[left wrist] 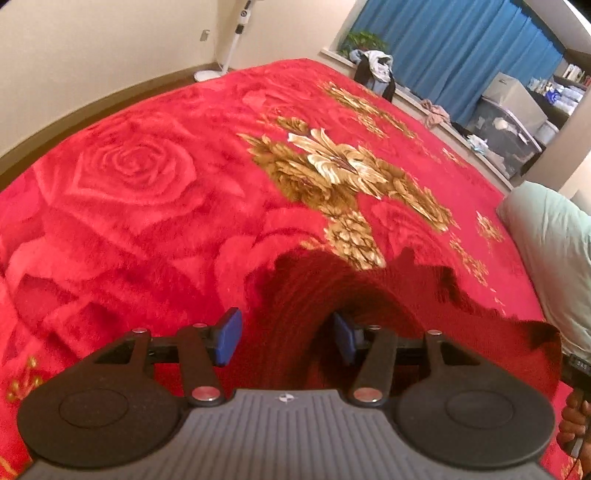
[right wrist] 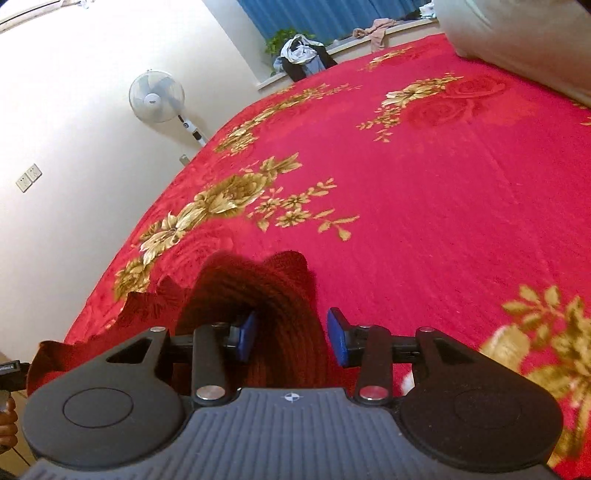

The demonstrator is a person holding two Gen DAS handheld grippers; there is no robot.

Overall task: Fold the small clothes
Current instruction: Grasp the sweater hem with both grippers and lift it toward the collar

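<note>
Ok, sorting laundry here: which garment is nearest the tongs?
The dark red knit garment, between the open right tongs; the black-and-white heap and the beige piece lie far off on the windowsill.

One red knitted garment lies low in both frames on one red blanket. One fan stands upper left; one clothes heap sits at top centre.
</note>
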